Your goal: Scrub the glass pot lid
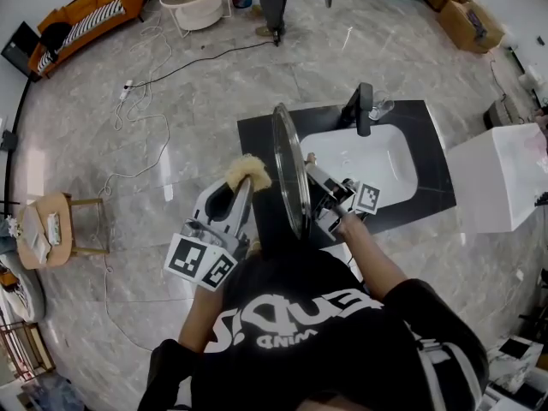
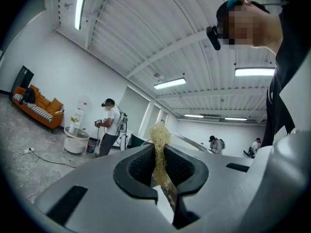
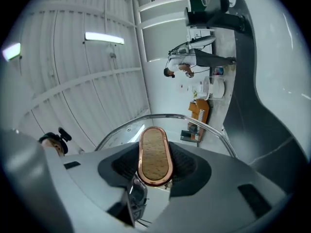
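OK, scrub step is in hand, going by the setup. Right tongs [image 3: 154, 171] are clamped across the oval wood knob [image 3: 154, 154]; the jaws stand wide because the knob fills them. Left tongs [image 2: 160, 174] are pinched shut on a straw-coloured fibre scrubber [image 2: 159, 147], with its tuft poking past the tips.

Glass pot lid [image 1: 289, 168] is at centre frame in the head view, on edge and near vertical. It hangs in the air over the left part of the black worktop [image 1: 261, 131], with the white sink [image 1: 377, 165] to its right. Scrubber sits just left of the glass near the upper rim; touching or a hair off, can't tell. Right tongs are on the opposite face, right of the lid.

How I'd run it:
- The lid is held by the knob alone, so it will likely want to pivot. Hold firm and push back with the right.
- Press the scrubber square to the glass, with light pressure.
- Work from the rim inward, then roll the lid for the rest.
- Shift over the sink for drips.
- The thin pinch on the scrubber could slip.
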`<state>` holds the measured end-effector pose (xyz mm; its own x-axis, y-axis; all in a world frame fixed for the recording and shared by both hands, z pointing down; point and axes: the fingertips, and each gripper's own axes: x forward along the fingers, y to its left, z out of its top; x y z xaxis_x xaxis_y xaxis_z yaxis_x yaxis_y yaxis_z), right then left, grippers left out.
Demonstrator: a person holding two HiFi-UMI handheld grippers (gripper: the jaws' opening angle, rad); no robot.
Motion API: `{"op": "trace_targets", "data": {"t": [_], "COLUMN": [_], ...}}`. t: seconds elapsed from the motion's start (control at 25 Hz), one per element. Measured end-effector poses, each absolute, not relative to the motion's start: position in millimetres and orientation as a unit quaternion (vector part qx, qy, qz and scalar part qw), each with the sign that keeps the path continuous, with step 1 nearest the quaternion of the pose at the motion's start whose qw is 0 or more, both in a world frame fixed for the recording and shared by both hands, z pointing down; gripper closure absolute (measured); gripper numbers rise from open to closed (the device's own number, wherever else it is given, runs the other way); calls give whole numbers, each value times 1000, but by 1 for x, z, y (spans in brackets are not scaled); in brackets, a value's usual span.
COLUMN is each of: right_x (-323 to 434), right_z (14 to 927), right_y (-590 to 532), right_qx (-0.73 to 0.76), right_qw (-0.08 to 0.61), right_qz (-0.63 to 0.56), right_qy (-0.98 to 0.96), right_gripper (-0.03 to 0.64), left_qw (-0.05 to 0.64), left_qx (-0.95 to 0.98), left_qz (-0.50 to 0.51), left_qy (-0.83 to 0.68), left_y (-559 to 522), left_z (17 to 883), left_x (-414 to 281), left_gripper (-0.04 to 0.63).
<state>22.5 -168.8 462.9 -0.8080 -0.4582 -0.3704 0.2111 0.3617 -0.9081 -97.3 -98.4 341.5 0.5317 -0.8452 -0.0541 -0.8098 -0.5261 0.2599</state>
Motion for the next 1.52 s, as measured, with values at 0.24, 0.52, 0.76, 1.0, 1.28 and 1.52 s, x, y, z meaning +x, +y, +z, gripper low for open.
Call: {"op": "trace_targets", "data": {"t": [0.24,0.52,0.76,1.0,1.28,1.52], "right_x": [24,22,22,27,22,21], "right_z": [462,456,452,444,429,425], "right_y": [-167,-166,-166,-159,-154,-147], "right_qx": [-63,-54,-57,-41,-21,-5], "right_qw": [327,324,325,345,350,347], "right_qz": [-570,-565,-557,-558,-551,-549], "right_qy": [751,757,762,754,758,760], "right_gripper": [446,446,446,446,446,446], "left_qw": [112,112,104,108,123,121], "left_qx": [899,935,940,943,939,934], "left_qz": [-78,-50,-47,-63,-69,-57], "left_qy": [-417,-332,-320,-307,-312,-332], "left_y": [-101,-108,-123,-126,-144,-160], "left_z": [333,323,315,311,312,319], "left_x": [-77,-37,-33,-23,-22,-28], "left_gripper": [551,551,551,551,551,551]}}
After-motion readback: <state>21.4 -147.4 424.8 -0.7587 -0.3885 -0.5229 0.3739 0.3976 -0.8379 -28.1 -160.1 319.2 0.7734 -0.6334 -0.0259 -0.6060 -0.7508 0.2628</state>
